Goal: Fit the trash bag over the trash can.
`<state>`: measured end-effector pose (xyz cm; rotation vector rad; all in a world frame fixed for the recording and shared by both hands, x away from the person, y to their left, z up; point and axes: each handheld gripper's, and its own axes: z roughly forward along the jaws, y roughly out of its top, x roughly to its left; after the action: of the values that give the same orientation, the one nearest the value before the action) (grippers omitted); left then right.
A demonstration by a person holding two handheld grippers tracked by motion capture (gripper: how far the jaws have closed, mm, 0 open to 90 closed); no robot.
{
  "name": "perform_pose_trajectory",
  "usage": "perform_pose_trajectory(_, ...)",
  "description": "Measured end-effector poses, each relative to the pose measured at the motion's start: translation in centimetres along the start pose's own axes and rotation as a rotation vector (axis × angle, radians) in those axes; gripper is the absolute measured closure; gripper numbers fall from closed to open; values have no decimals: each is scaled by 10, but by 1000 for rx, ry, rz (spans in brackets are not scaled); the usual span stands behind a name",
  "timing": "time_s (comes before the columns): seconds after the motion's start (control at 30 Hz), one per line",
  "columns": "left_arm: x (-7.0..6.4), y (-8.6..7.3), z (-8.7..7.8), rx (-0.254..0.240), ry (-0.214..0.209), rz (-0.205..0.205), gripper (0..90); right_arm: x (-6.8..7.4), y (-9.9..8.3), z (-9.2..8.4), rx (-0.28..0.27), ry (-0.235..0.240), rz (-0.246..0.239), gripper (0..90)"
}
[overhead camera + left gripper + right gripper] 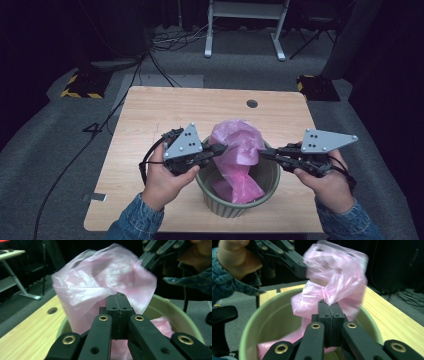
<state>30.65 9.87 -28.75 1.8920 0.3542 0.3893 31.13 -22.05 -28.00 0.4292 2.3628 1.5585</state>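
Jaws of both grippers pinch a crumpled pink plastic bag (239, 150) over a green ribbed bin (239, 204).
Light wooden table (150, 112), grey carpet (45, 135), dark room.

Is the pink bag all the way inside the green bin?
No, partly in. The pink bag rises above the green bin, its bottom hanging inside, pinched by the left gripper and right gripper.

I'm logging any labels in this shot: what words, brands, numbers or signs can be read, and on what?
None: no readable text anywhere.
Pink bag: plain, no print.
Green bin: no label visible.
Grey plates on the grippers: only holes, no markings.
Yellow-black stripes on the floor bases: a hazard pattern, no words.
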Motion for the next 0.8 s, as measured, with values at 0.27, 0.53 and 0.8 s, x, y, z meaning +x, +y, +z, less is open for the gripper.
perform_pose_trajectory(0.27, 16, -8, -20, 3, 79, -30, 900, -14, -8, -29, 47, -66, 28, 900)
perform_pose_trajectory(0.53, 26, -12, -33, 4, 134, -41, 900, -24, -16, -48, 77, -96, 53, 900)
perform_pose_trajectory(0.8, 25, -12, -36, 16, 119, -32, 900, -33, -20, -60, 95, -103, 77, 900)
